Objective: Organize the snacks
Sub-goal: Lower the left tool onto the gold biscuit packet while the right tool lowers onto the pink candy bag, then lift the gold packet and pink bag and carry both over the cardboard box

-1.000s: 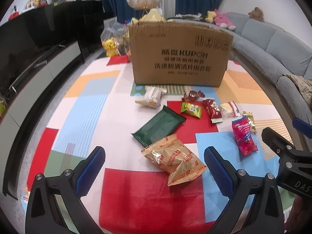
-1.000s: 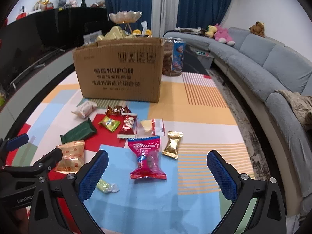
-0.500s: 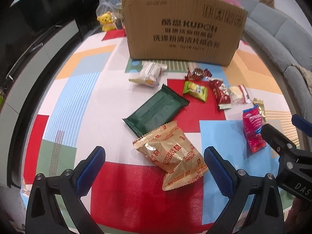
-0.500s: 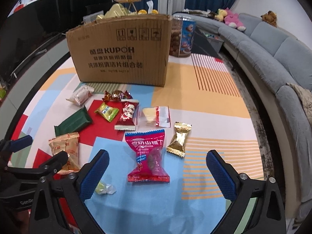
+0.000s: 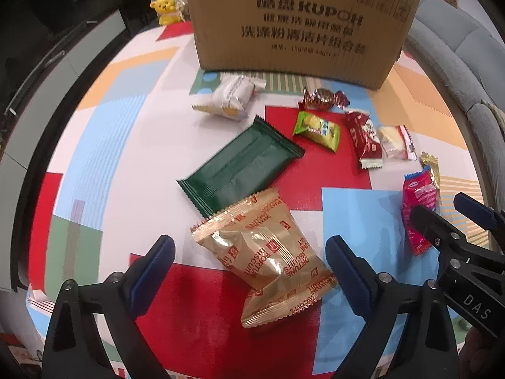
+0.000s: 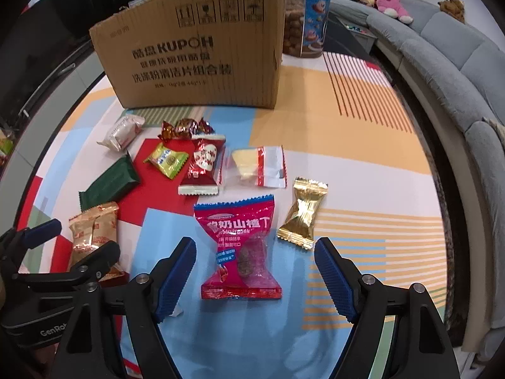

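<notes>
Several snack packets lie on a colourful table in front of a cardboard box [image 5: 296, 22] [image 6: 195, 50]. My left gripper [image 5: 249, 265] is open, low over a gold biscuit packet [image 5: 268, 262] that lies between its fingers. My right gripper [image 6: 252, 271] is open around a pink-red candy packet [image 6: 243, 246]. A dark green packet [image 5: 240, 164] [image 6: 110, 183] lies behind the gold one. A gold candy [image 6: 303, 214], a clear packet [image 6: 258, 167], a red packet [image 6: 202, 164], a green packet [image 6: 167, 161] and a white packet [image 5: 230, 98] lie nearby.
A snack jar [image 6: 306, 25] stands right of the box. A grey sofa [image 6: 457, 72] curves along the right. A dark cabinet [image 5: 47, 63] runs along the left. A yellow bear toy [image 5: 167, 8] sits behind the box. Each gripper shows at the edge of the other's view.
Both grippers have moved forward and down toward the table. The gold biscuit packet now lies between the left fingers and the pink-red packet between the right fingers.
</notes>
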Available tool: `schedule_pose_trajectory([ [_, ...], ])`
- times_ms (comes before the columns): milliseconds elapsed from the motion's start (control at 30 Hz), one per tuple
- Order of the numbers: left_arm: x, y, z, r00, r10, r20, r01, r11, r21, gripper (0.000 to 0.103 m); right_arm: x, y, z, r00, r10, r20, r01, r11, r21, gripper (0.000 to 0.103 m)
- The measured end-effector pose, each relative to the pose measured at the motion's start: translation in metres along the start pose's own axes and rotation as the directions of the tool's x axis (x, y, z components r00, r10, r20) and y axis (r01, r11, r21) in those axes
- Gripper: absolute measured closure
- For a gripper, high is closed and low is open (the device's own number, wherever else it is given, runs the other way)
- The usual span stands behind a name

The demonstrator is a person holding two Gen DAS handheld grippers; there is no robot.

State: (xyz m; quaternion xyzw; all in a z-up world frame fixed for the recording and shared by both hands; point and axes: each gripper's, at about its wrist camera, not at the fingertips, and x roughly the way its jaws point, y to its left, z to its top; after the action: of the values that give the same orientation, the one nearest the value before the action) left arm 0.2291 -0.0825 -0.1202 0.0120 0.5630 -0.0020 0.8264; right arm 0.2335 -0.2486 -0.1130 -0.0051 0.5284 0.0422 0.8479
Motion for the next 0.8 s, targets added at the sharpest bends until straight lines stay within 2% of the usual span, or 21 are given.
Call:
schedule_pose_trajectory([
  [100,0.007,0.000,-0.002,1.000,-0.003,-0.014,0.003,1.000,0.000,0.011,0.006,0.001,0.000,1.000,0.002,-0.011,-0.002,1.000,-0.006,0.029],
  [200,0.011,0.000,-0.004,1.000,-0.008,-0.024,0.008,1.000,-0.002,0.021,0.011,0.002,-0.002,1.000,-0.001,-0.018,0.001,1.000,-0.011,0.032],
  [300,0.011,0.000,-0.005,1.000,-0.023,-0.013,0.023,1.000,-0.002,0.025,0.017,0.003,-0.003,0.999,0.012,-0.035,-0.012,1.000,-0.005,0.041],
  [467,0.008,0.002,-0.006,0.999,-0.040,0.014,0.039,0.999,0.019,0.046,0.019,0.004,-0.005,0.999,0.021,-0.044,-0.021,1.000,-0.002,0.054],
  [533,0.007,0.003,-0.007,0.999,-0.045,0.018,0.045,0.999,0.026,0.046,0.018,0.004,-0.006,0.999,0.020,-0.038,-0.020,1.000,0.000,0.066],
  [800,0.003,0.007,-0.010,0.997,-0.055,0.045,0.053,0.997,0.051,0.049,0.014,0.010,-0.009,0.999,0.034,-0.025,-0.034,0.999,-0.001,0.069],
])
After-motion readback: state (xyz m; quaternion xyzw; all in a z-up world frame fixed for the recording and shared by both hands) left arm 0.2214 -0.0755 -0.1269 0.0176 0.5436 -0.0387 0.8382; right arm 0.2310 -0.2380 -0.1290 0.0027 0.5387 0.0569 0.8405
